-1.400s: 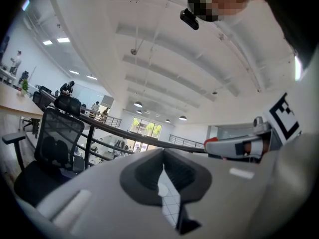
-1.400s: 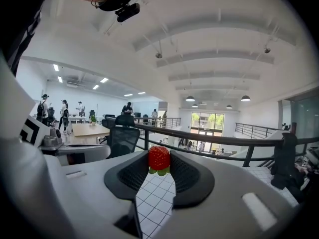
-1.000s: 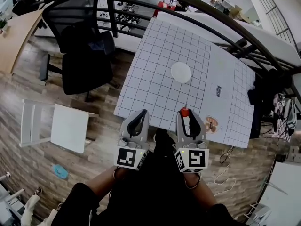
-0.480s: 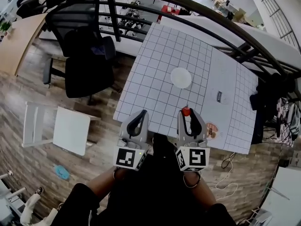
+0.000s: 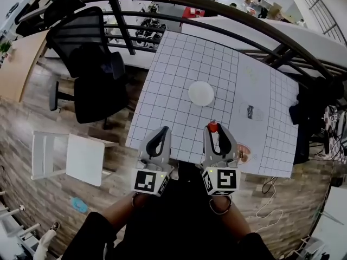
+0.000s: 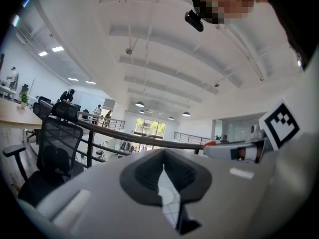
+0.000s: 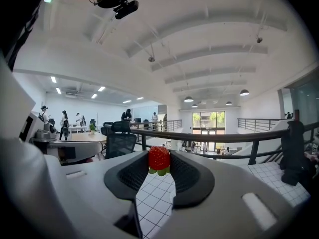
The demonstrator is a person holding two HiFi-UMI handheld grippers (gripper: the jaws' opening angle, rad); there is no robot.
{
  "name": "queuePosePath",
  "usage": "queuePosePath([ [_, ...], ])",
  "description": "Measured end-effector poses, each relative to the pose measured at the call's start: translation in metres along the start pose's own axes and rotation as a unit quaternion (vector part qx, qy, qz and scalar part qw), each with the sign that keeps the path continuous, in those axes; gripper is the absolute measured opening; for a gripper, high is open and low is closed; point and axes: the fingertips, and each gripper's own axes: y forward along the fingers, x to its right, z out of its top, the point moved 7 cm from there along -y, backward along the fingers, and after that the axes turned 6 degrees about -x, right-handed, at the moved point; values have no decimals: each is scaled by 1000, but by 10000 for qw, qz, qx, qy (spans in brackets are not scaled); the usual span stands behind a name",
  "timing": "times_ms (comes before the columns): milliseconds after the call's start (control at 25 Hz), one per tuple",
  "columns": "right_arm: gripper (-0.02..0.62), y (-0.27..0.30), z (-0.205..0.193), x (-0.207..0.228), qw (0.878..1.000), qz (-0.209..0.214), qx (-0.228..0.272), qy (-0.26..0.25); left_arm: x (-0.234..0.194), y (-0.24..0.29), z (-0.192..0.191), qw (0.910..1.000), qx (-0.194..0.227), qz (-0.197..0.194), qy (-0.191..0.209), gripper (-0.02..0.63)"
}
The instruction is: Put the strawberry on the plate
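A red strawberry [image 7: 159,160] with green leaves sits pinched between the tips of my right gripper [image 5: 213,128], which is shut on it; the berry [image 5: 213,127] shows red at the jaw tips in the head view. The round white plate [image 5: 201,93] lies on the white gridded table [image 5: 173,69], a little beyond and left of the right gripper. My left gripper [image 5: 161,134] hovers over the table's near edge, its jaws closed together with nothing between them [image 6: 163,171]. Both grippers are held level, side by side.
A black office chair [image 5: 92,64] stands left of the table, a white chair [image 5: 70,156] on the wooden floor below it. A dark railing [image 5: 244,15] curves behind the table. A small printed card [image 5: 251,111] and a round sticker [image 5: 244,151] lie on the table's right part.
The view has shifted: table and plate sit slightly lower and further left in the head view. Both grippers keep the same pose, the strawberry still held.
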Motion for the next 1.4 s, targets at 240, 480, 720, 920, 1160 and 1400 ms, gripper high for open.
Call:
queuePosePath([
  [240,130,13,-3,30,10000,10,11,74,17,31,3,9999,-29,13,101,11],
  [480,130,36,-3,63,9998,130,-98,118,31,65,7,9998,-84,184,92,11],
  [720,130,62,-3,92,9993,354,-80,-20,45,100,11,9991,-135,372,160,11],
  [920,130,84,-18,109,9977,649,-206,47,51,118,4,9974,-222,657,172,11],
  [1160,130,101,-25,117,9955,874,-359,12,56,128,-8,9955,-377,856,127,11],
  [1400,130,129,-35,118,9941,880,-627,77,54,150,-9,9970,-414,607,246,11],
])
